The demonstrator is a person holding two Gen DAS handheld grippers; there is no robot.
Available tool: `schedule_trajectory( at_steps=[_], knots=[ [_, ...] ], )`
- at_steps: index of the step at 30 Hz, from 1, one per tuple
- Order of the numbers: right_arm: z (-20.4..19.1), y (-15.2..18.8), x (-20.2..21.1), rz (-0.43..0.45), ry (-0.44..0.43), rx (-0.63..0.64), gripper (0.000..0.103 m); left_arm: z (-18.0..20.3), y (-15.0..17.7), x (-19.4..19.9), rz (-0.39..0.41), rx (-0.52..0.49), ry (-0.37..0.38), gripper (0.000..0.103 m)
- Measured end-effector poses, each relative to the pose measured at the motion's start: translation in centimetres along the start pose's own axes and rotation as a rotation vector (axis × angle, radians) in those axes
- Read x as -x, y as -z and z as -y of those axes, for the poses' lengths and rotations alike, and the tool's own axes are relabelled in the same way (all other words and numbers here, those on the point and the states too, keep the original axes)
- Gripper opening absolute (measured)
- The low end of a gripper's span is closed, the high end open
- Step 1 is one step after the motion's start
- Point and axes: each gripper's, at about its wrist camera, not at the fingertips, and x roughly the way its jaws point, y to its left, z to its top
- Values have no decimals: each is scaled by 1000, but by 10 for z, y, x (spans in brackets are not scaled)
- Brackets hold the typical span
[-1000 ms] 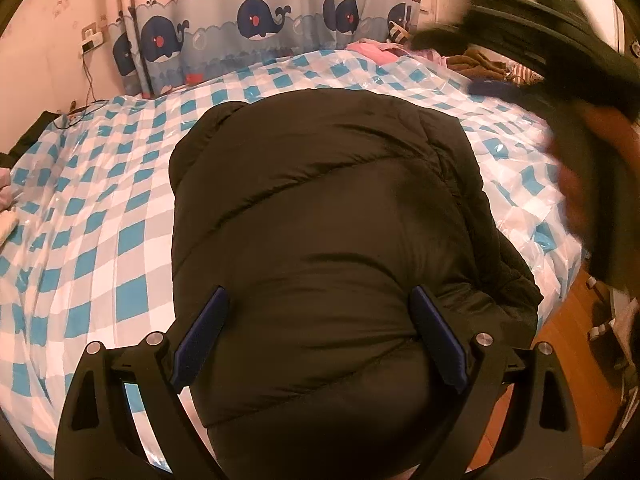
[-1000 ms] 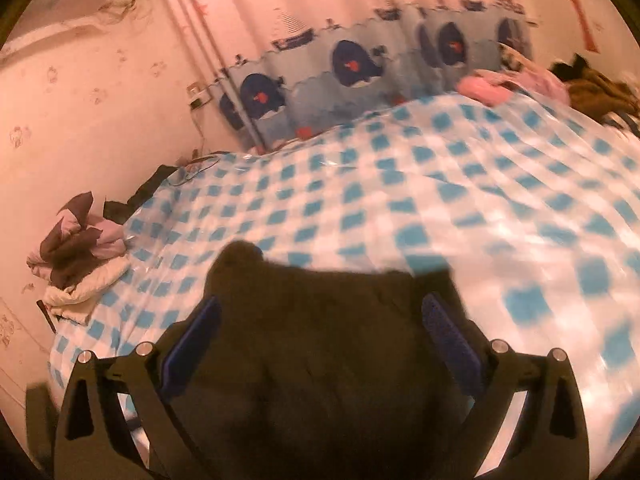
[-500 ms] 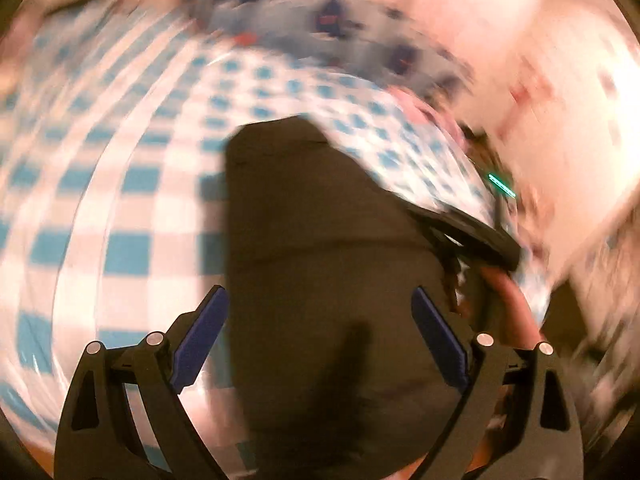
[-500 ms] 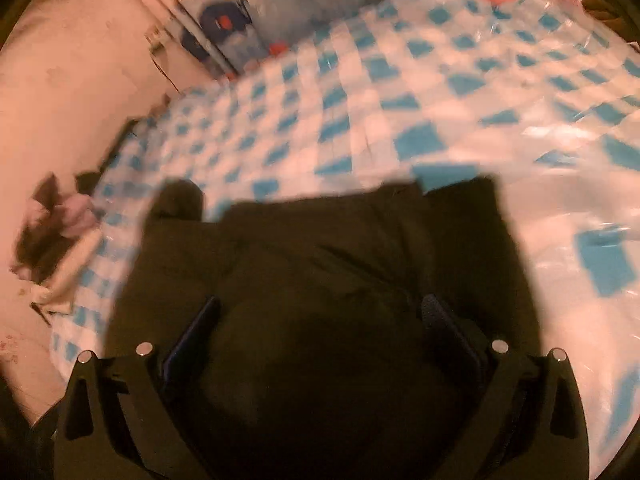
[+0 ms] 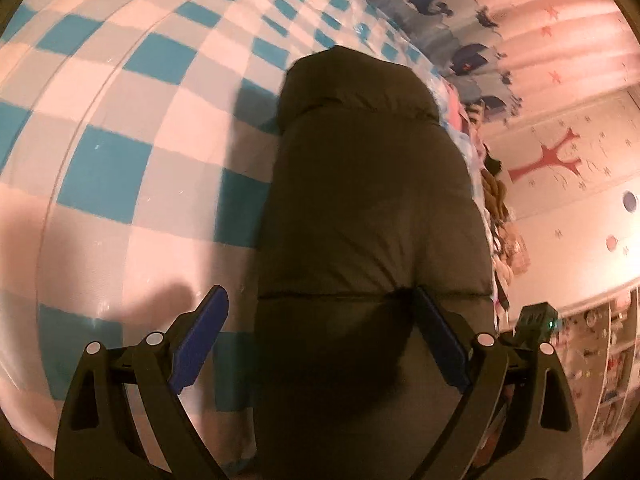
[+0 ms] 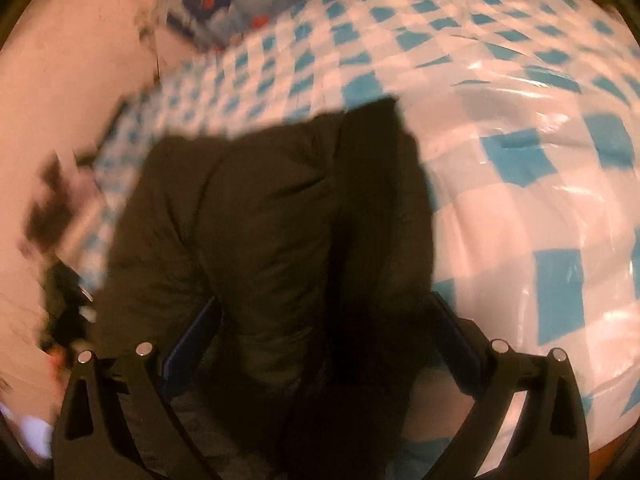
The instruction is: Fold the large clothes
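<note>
Left wrist: jacket [image 5: 372, 208] between hand-held gripper [image 5: 320, 328] fingers.

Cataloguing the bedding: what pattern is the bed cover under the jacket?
Blue-and-white check bed cover, clearest in the left wrist view.

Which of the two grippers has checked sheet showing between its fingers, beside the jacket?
The left gripper: bed sheet shows inside its left finger. The right gripper has only the dark jacket between its fingers.

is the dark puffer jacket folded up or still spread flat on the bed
Folded: the jacket lies as a narrow, thick bundle on the checked bed cover, no sleeves showing.
</note>
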Motion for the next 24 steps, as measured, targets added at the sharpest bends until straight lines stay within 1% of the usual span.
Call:
schedule_trajectory(
  at_steps=[1,3,5,6,7,8,10,11,12,13,14,15,17,18,20,21,23,24],
  knots=[
    [9,-3,7,12,-20,-30,97,-1,-3,0,-10,-7,-5,89],
    [25,-7,12,-1,-37,-74,97,-1,-7,-4,-54,-18,0,89],
    [35,-6,5,-78,-21,-82,97,-1,-10,-5,-77,-19,-1,89],
    [35,-3,3,-98,-23,-80,97,1,-10,-7,-86,-25,-4,89],
    [37,-1,-2,-130,-42,-84,97,-1,-11,-7,-89,-28,-5,90],
    [41,4,-7,-168,-86,-104,97,0,-11,-9,-93,-27,-8,90],
    [43,12,-11,-198,-166,-146,97,-3,-11,-9,-99,-19,-7,91],
    [45,17,-15,-227,-254,-178,97,-4,-11,-9,-103,-12,-3,91],
    [44,20,-19,-261,-307,-188,97,-4,-11,-9,-107,-11,-4,91],
    [40,24,-24,-307,-325,-175,97,-4,-11,-9,-108,-12,-7,91],
    [36,27,-25,-322,-265,-128,97,-3,-11,-8,-108,-14,-11,91],
    [33,29,-24,-330,-239,-106,97,-1,-12,-8,-109,-18,-13,91],
    [34,30,-23,-343,-264,-115,97,-1,-12,-7,-110,-17,-12,91],
    [36,30,-24,-352,-317,-142,97,0,-11,-10,-120,-12,1,91],
    [37,31,-30,-359,-390,-184,97,1,-9,-17,-144,-1,28,91],
    [37,32,-31,-357,-410,-190,97,3,-7,-19,-151,-3,38,91],
    [32,31,-32,-331,-496,-213,97,14,-4,-22,-148,-40,39,91],
    [28,30,-32,-317,-514,-212,98,26,-2,-20,-132,-82,19,87]
  ],
)
